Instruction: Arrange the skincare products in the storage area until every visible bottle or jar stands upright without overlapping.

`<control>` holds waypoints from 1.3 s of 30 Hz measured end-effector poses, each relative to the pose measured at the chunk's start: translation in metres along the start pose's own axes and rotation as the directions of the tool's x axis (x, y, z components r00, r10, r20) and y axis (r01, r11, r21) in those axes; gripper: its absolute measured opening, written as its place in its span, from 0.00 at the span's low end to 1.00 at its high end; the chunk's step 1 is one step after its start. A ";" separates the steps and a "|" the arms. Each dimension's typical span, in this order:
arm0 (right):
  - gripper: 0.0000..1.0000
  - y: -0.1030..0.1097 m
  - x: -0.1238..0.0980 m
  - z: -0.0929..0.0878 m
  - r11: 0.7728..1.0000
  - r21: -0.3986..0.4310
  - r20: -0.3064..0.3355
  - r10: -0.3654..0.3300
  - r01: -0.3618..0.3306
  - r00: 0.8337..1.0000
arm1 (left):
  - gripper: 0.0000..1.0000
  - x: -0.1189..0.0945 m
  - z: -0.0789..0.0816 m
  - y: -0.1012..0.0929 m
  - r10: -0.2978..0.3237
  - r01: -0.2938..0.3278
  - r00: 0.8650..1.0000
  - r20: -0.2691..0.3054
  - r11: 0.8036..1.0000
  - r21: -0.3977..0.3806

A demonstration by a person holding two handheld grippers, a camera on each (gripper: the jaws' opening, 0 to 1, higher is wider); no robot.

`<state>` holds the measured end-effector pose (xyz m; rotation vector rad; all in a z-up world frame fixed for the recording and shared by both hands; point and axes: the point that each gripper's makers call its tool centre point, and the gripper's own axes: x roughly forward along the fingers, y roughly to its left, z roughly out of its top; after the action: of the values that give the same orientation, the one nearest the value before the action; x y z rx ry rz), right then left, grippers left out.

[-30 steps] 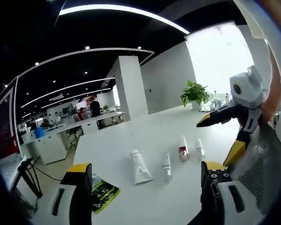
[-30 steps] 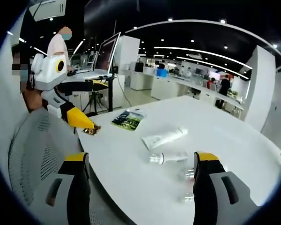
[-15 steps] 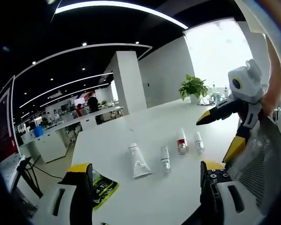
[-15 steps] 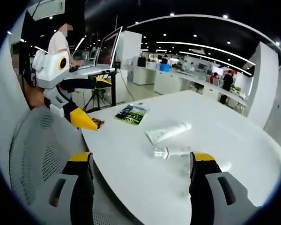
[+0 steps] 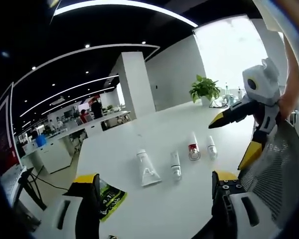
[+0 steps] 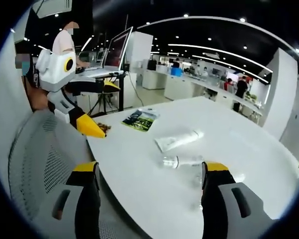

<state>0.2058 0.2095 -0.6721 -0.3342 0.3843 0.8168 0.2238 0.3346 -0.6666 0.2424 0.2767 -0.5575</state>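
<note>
Several skincare products lie flat in a row on the white table [image 5: 154, 129]: a white tube [image 5: 147, 169], a clear bottle [image 5: 175, 165], a red-marked bottle [image 5: 193, 148] and a small white bottle [image 5: 211, 147]. My left gripper [image 5: 155, 178] hovers open above the near table edge, short of them. Entering from the right, my right gripper [image 5: 228, 145] is open beside the small bottle. In the right gripper view the tube [image 6: 178, 140] and clear bottle [image 6: 182, 161] lie ahead of my open right gripper [image 6: 149, 169]. The left gripper [image 6: 105, 108] hangs open over the table's left end.
A green booklet [image 5: 109, 197] [image 6: 138, 119] lies near the table's corner. A grey mesh chair back [image 6: 35, 164] [image 5: 276, 174] stands close under both grippers. A potted plant [image 5: 205, 89] sits at the table's far end. A person [image 6: 65, 42] works at monitors [image 6: 117, 52] behind.
Both views have drifted slightly as the hands moved. The products and booklet lie where they were. Both grippers have stayed open.
</note>
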 end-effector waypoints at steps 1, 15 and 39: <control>0.81 0.000 0.000 -0.001 1.000 -0.005 -0.007 -0.001 0.001 1.000 | 0.96 0.001 -0.001 -0.001 -0.004 0.004 1.000 -0.009 1.000 0.004; 0.81 0.001 0.004 -0.012 1.000 -0.011 -0.056 0.008 -0.008 0.998 | 0.92 0.004 -0.013 0.001 0.015 -0.013 0.998 -0.056 0.999 0.047; 0.84 -0.105 0.063 0.084 0.921 -0.361 -0.083 0.127 -0.149 0.988 | 0.90 0.003 -0.020 0.016 0.089 -0.082 0.991 -0.097 0.993 0.081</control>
<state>0.3412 0.2185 -0.6121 -0.6870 0.3107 1.0209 0.2313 0.3526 -0.6834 0.3555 0.3408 -0.4721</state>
